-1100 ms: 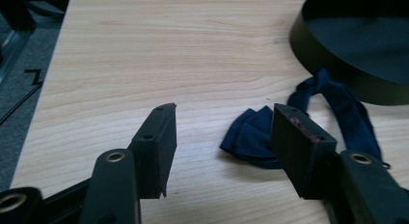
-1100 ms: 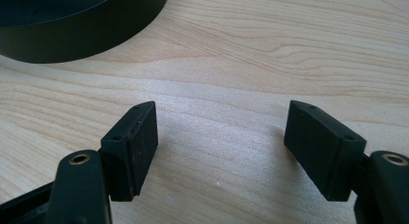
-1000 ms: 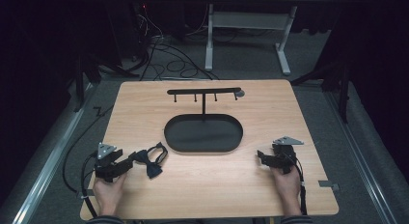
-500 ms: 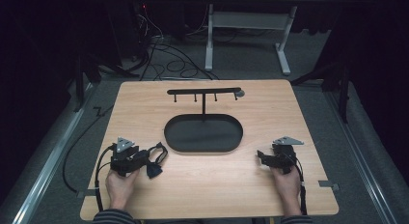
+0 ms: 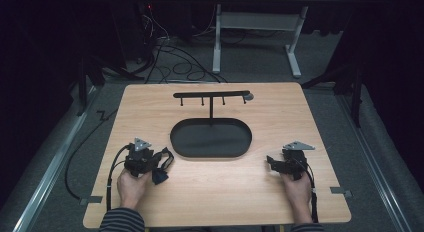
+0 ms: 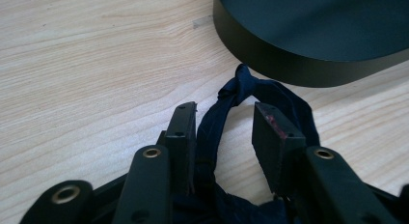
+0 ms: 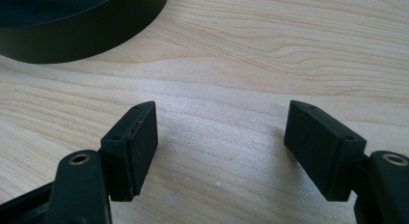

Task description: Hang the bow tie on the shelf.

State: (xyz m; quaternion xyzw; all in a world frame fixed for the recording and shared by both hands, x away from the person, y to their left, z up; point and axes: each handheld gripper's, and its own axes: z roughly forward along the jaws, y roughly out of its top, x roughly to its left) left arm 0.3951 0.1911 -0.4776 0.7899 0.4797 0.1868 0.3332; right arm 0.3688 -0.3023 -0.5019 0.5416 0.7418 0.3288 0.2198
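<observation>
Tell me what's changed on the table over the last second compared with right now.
The left gripper slid right across the table up to the dark blue cloth loop. Its jaws have just been closing with the loop between them, the pads not yet clamped. The right gripper, open, the black oval tray and the hook stand stayed put.

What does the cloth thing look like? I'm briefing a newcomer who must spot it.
Start at the black oval tray mid-table. Off its near left end lies a dark blue knotted cloth band, looped between the left tongs. It is the one soft thing there.
</observation>
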